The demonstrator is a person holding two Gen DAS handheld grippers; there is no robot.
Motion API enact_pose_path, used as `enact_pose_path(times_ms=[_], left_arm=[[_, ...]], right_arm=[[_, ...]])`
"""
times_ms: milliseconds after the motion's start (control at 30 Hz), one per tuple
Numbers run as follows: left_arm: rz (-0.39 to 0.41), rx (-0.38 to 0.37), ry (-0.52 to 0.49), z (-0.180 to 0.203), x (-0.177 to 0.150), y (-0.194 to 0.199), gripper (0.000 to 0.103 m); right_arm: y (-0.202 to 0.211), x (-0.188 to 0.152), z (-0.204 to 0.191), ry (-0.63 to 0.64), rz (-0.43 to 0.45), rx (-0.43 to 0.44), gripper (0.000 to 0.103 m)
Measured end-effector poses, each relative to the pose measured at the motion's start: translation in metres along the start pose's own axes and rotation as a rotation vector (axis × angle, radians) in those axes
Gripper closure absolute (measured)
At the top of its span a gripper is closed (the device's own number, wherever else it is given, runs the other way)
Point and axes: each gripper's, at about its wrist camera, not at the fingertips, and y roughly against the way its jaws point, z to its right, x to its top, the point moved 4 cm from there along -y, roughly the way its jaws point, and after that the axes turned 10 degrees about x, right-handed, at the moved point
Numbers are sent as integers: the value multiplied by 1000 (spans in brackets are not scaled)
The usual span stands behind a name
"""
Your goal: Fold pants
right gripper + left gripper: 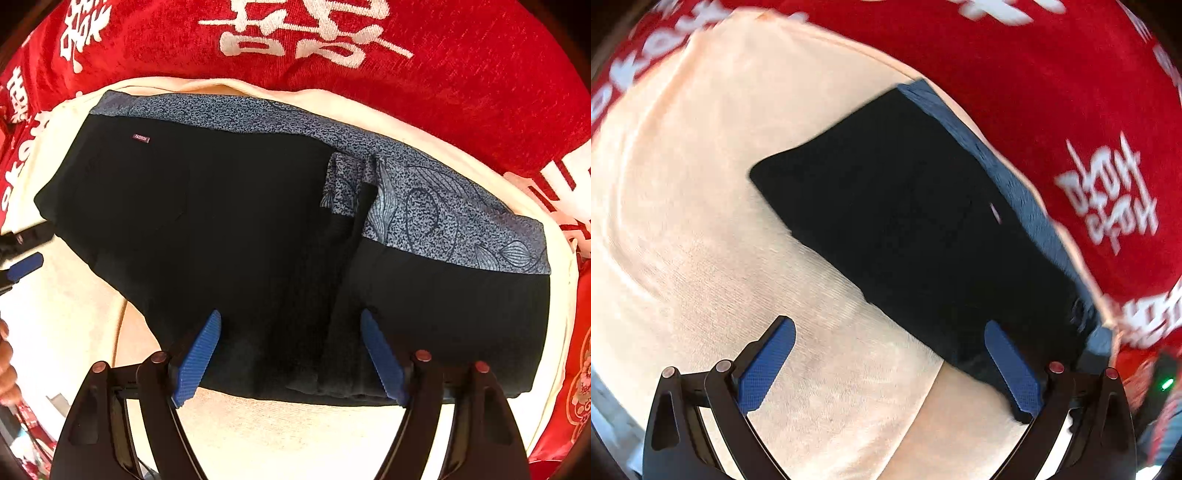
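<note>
Right wrist view: right gripper (290, 354) seen w/ jaws spread wide, nothing gripped, above near edge of folded black pants (229, 221). Long axis runs left-right on cream cloth (258, 435). Left gripper (888, 363) also open, empty, at pants' end.

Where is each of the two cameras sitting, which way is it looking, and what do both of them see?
Left wrist: sits on the left gripper, looks steeply down over its open blue fingers at the black pants on the cream cloth; no hand shows.
Right wrist: sits on the right gripper, looks straight down on the pants, open fingers astride their near edge; the person's hand and a left gripper fingertip show at the left edge.
Shared: pants, their blue patterned band, cream cloth, red blanket.
</note>
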Motion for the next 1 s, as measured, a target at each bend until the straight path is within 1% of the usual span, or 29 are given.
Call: enact_pose_path(times_ms=[33, 67, 167, 267, 433, 500, 567, 667, 733, 767, 800, 833, 867, 933, 967, 1000], left_arm=[[-1, -38, 34, -8, 4, -2, 0], [-1, -61, 52, -13, 7, -3, 0], [-2, -191, 102, -25, 14, -8, 0], [32, -255, 86, -22, 16, -7, 0], [38, -365, 97, -26, 26, -5, 0], [42, -385, 107, -18, 30, -6, 0], [45, -386, 115, -12, 34, -8, 0], [37, -368, 114, 0, 38, -5, 0], [62, -378, 67, 15, 42, 4, 0], [87, -367, 25, 25, 45, 9, 0], [96, -353, 6, 31, 45, 8, 0], [96, -323, -12, 35, 47, 5, 0], [75, -273, -19, 37, 49, -5, 0], [38, -212, -11, 34, 50, -21, 0], [38, -199, -5, 34, 50, -25, 0], [56, -192, -3, 36, 51, -22, 0]], right_arm=[[0, 0, 0, 4, 0, -3, 22], [-1, -1, -1, 9, 0, -7, 22], [-6, 1, -4, 31, 1, -24, 21], [-8, 1, -6, 37, 7, -27, 21], [-9, -1, -5, 43, 20, -25, 20], [-11, -6, -5, 40, 24, -25, 19], [-11, -8, -3, 36, 27, -24, 18], [-13, -8, -5, 32, 30, -21, 18], [-12, -9, -4, 33, 33, -14, 18], [-12, -9, -3, 33, 35, -11, 18], [-12, -9, -2, 33, 36, -10, 18], [-11, -9, -3, 33, 35, -11, 18], [-12, -9, 0, 34, 34, -12, 18], [-11, -9, 1, 28, 31, -11, 18], [-9, -7, 0, 26, 30, -9, 18], [-8, -7, 1, 23, 29, -4, 18]])
